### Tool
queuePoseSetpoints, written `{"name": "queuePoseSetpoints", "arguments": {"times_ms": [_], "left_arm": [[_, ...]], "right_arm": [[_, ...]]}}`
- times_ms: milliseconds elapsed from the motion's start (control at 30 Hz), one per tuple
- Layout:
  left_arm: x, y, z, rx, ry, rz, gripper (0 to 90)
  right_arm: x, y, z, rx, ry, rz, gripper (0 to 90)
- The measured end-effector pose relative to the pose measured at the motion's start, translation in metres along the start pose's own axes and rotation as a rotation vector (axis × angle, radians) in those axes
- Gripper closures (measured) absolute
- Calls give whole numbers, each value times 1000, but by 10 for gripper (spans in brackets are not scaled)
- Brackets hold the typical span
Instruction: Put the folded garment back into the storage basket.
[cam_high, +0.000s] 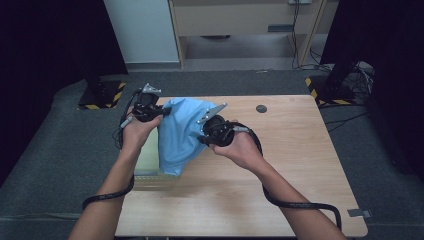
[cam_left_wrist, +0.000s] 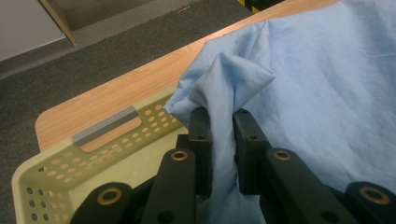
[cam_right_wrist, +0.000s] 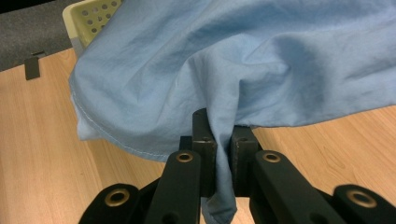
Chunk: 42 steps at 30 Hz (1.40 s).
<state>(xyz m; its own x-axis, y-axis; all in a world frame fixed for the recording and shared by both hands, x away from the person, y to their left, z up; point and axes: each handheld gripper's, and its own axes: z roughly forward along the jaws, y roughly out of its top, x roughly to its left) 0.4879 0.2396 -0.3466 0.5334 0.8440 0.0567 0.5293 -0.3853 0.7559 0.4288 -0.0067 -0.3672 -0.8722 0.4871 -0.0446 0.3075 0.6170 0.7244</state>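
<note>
the left gripper (cam_left_wrist: 222, 122) has its two black jaws closed on a bunched fold of the one light blue cotton cloth (cam_left_wrist: 322, 93), with only the thickness of the fabric between them. the right gripper (cam_right_wrist: 223, 126) is closed in the same way on another fold of this cloth (cam_right_wrist: 243, 60), and a small tail of fabric hangs down below its jaws.

in the high view the left gripper (cam_high: 161, 113) holds the cloth (cam_high: 181, 132) at about 10 o'clock of it, and the right gripper (cam_high: 201, 136) holds it at about 3 o'clock. the cloth is lifted and spread between the two, and it hangs over one pale yellow-green plastic basket with round holes (cam_high: 148, 157). the basket (cam_left_wrist: 116, 144) stands at the left edge of the light wooden table (cam_high: 290, 165), near its 9 o'clock side, and the cloth covers most of it.

from the cloth toward 3 o'clock and 6 o'clock the table surface is bare wood up to the edges. one small dark round disc (cam_high: 261, 108) lies at about 1 o'clock from the cloth, near the far edge. grey carpet floor (cam_high: 50, 150) is around the table.
</note>
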Motion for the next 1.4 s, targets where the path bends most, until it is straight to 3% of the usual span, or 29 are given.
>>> {"name": "queuePoseSetpoints", "arguments": {"times_ms": [867,1400], "left_arm": [[24,-7,-17,-30,47,0,799],[33,-9,-19,-36,63,-2,799]], "right_arm": [[10,25,20,-6,4,-25,847],[12,30,27,-18,0,-27,846]]}}
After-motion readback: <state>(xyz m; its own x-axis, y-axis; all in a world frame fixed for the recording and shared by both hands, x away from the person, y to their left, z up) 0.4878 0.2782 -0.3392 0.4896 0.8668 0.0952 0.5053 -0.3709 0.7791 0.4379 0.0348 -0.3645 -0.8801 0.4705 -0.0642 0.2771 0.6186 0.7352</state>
